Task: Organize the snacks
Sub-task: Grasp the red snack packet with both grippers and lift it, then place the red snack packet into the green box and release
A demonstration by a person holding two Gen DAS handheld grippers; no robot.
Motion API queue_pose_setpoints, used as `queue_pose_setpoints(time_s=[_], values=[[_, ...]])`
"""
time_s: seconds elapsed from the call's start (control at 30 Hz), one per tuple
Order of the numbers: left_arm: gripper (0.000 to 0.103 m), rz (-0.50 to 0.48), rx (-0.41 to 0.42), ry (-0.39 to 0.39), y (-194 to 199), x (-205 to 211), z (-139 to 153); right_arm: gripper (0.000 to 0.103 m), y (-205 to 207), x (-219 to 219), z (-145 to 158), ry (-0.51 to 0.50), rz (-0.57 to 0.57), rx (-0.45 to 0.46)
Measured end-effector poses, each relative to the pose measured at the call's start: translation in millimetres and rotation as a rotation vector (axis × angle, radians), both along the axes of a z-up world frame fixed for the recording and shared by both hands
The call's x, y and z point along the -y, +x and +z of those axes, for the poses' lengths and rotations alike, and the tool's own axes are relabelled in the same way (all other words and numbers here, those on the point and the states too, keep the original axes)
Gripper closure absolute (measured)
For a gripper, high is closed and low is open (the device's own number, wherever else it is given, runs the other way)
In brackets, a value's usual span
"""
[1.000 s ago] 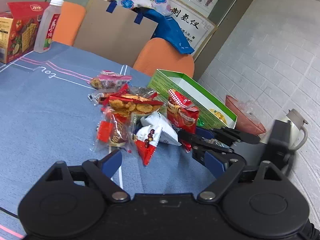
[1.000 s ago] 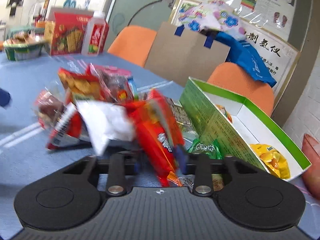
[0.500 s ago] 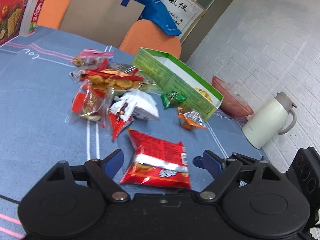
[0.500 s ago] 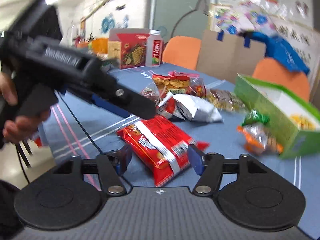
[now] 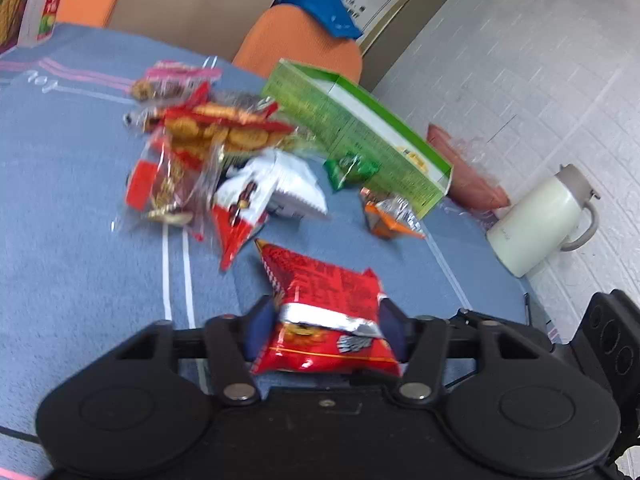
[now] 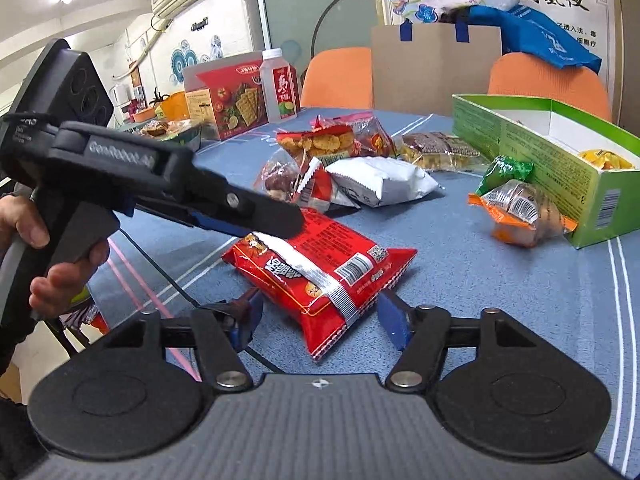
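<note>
Now the left gripper (image 5: 326,330) closes around the light, crinkly red packet (image 5: 324,304) near the green box (image 5: 360,136); the right gripper (image 6: 318,320), narrowing, holds nothing.

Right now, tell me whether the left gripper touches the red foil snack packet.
Touching. Left wrist view: the left gripper is closing its jaws, both pads pressing the red foil snack packet between them.
</note>
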State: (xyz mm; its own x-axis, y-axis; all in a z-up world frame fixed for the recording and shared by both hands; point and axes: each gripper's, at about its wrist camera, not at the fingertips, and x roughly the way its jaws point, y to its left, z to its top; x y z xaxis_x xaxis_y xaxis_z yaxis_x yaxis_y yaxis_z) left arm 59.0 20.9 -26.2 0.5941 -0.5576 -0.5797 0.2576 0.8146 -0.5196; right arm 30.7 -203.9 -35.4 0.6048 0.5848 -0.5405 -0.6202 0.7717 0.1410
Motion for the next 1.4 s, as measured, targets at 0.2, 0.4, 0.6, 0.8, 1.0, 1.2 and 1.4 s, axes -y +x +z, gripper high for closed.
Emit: queue_pose_setpoints(time_s=[0.2,0.4,0.6,0.8,1.0,1.2,1.4], values=[[0.025,0.013,0.021,-0.017,-4.1,5.0,7.7,0.030,-0.8,7.3,4.8,0.013,-0.013,-0.007],[0.025,-0.046,0.137,-0.051,9.0,23.9,48.9,0.030,-6.6,28.9,40.1,0.038,-0.059,0.121],[0.024,-0.069,0.254,-0.044,50.0,57.2,83.3,0.031,20.4,48.7,70.0,0.041,-0.149,0.246],[0.024,-0.096,0.266,-0.051,109.2,88.6,93.8,0.032,64.8,74.4,77.4,0.059,-0.244,0.287],[0.024,-0.116,0.222,-0.049,163.8,118.0,82.9,0.034,107.1,97.2,67.1,0.070,-0.323,0.258],[0.024,-0.120,0.196,-0.014,199.6,141.8,70.7,0.035,140.4,114.4,50.4,0.090,-0.374,0.212],[0.002,-0.106,0.203,0.026,219.8,152.5,65.1,0.036,160.9,117.2,39.9,0.103,-0.408,0.204]])
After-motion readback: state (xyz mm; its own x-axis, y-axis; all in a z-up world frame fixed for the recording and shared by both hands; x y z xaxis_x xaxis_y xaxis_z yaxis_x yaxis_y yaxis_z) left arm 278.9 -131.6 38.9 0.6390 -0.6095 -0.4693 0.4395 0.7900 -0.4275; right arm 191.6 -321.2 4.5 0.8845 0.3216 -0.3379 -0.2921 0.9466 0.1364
